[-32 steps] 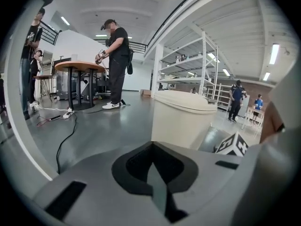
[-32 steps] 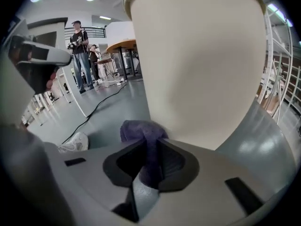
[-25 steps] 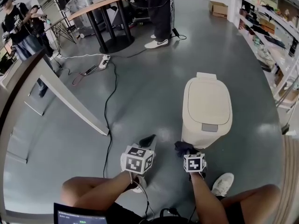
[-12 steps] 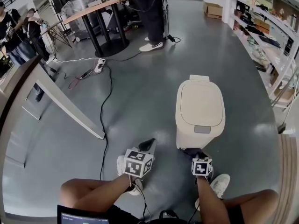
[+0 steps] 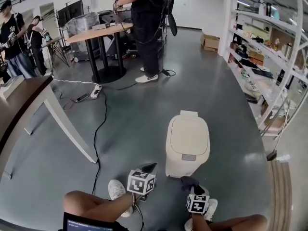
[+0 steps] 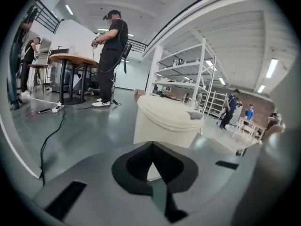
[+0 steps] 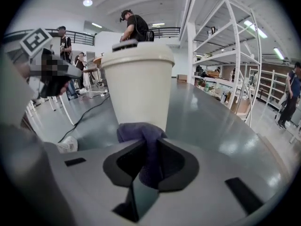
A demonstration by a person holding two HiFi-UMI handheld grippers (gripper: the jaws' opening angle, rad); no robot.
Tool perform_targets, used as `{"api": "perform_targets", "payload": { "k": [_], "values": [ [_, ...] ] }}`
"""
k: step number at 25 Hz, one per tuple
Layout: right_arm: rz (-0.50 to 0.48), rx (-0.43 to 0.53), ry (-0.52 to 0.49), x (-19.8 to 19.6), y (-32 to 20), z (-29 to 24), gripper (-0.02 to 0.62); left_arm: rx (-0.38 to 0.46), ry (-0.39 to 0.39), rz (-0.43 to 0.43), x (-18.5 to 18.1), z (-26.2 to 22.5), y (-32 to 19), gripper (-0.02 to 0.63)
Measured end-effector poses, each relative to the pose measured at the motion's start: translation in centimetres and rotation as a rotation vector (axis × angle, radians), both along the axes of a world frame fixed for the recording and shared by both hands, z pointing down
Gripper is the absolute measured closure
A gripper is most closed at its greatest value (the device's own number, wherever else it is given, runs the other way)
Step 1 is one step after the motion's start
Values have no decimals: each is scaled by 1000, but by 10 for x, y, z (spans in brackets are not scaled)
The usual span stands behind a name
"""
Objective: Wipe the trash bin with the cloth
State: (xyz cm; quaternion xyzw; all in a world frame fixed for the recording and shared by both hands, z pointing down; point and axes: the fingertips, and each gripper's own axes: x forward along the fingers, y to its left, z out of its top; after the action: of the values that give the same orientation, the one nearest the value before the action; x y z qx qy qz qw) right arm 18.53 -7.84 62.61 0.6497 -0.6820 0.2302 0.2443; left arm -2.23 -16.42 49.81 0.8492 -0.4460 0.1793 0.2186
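Observation:
The cream trash bin [image 5: 187,146] stands on the grey floor with its lid down. My right gripper [image 5: 190,183] is low in front of the bin's base, shut on a dark purple cloth [image 5: 187,180]. In the right gripper view the cloth [image 7: 141,133] bunches out of the jaws of the right gripper [image 7: 151,144], just short of the bin [image 7: 138,84]; contact is unclear. My left gripper [image 5: 149,168] hovers left of the bin's front corner. In its own view the left gripper [image 6: 151,147] is shut on nothing, and the bin [image 6: 167,121] rises close ahead.
A black cable [image 5: 96,143] runs over the floor left of the bin, past a slanted white table leg [image 5: 62,124]. White shelving [image 5: 269,57] lines the right side. A person [image 5: 147,28] stands at a round table [image 5: 101,32] far behind. My shoe [image 5: 115,189] is near the left gripper.
The head view has risen and drawn back, so the bin looks smaller and farther. Both grippers sit lower in the frame, the right one backed off from the bin's front.

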Motion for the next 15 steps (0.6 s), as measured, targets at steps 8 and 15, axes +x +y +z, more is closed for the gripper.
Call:
{"api": "perform_targets", "payload": {
  "k": [8,15],
  "values": [
    [7,9,49,42,-9,-72,526,40,77,-23,59,-94,5,604],
    [55,1,1,103,-16,-137,526,73,37,72,99,-144,5,604]
  ]
}}
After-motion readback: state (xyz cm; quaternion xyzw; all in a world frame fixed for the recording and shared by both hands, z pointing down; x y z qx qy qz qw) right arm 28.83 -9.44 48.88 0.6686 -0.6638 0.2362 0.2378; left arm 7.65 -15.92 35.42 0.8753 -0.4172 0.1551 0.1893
